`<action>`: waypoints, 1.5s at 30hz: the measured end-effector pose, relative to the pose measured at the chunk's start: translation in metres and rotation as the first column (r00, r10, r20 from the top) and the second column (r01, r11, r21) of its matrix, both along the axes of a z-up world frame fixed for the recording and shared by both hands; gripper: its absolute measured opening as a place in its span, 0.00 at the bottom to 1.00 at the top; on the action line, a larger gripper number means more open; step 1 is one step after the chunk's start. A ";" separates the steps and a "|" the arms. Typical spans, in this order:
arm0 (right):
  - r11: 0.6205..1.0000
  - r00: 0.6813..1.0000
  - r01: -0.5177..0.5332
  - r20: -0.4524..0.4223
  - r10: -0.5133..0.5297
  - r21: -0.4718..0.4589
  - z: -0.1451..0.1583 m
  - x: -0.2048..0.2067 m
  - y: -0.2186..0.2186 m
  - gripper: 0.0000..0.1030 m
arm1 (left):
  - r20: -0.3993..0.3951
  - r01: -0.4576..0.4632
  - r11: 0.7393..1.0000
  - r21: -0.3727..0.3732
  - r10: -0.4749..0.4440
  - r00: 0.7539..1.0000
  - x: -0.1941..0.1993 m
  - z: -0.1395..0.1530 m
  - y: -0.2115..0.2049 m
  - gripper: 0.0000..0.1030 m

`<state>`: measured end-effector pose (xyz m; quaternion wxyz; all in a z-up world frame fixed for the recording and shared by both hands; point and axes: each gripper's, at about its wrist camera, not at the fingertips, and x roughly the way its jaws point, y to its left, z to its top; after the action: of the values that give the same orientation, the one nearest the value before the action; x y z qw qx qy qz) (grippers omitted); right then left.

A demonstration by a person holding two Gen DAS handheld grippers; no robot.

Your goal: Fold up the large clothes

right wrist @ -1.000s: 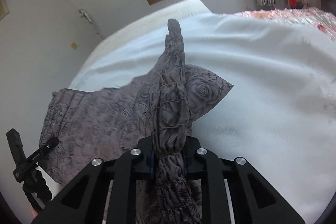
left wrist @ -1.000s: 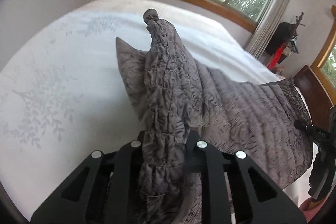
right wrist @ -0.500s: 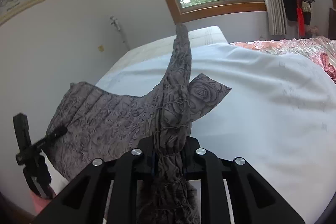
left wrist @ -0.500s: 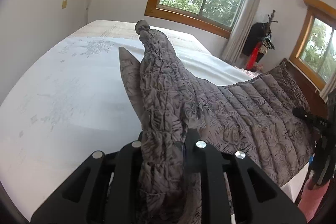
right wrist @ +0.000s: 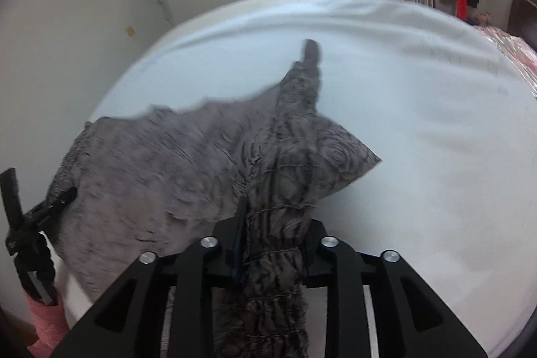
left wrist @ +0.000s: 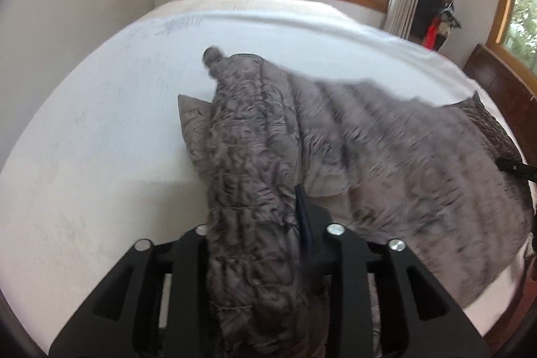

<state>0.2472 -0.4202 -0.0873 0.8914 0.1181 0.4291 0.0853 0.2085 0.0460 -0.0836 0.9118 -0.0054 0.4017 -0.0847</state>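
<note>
**Grey garment stretched between two clamped grippers above the bed**

On the left side, the left gripper (left wrist: 255,223) has its jaws closed on a bunched end of the grey quilted garment (left wrist: 386,156). The cloth fills the gap between the fingers and runs forward past them to a small knob-like tip. A pointed corner of the fabric sticks out to the left of this bunch, just above the white bed sheet (left wrist: 100,130).

From this grip the garment spreads to the right as one wide panel. Its far edge is blurred, so I judge it is in the air and not flat on the bed; its right part hangs over the near-right edge of the bed.

On the right side, the right gripper (right wrist: 272,223) is also clamped on a gathered end of the same garment (right wrist: 151,163), with a corner pointing to the right over the bed sheet (right wrist: 419,123). In this view the panel spreads to the left, toward the other gripper.

So the long axis of the garment lies left to right, between the two grips, and the free cloth is ahead of both pairs of jaws. Neither hand looks clearly nearer to the bed. The coming move, in my judgement, is to carry both ends forward together and lay the panel down on the sheet; if one side goes ahead, the fold will be crooked.
</note>
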 end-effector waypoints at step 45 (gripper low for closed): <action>0.979 0.983 0.079 0.179 -0.044 -0.189 -0.020 -0.082 0.048 0.29 | 0.092 -0.048 0.994 0.098 0.039 0.995 -0.060 -0.005 -0.063 0.44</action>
<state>0.1653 -0.3720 -0.1075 0.9349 0.0356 0.3522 0.0251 0.1489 -0.0173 -0.0885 0.9298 0.0355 0.3636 -0.0448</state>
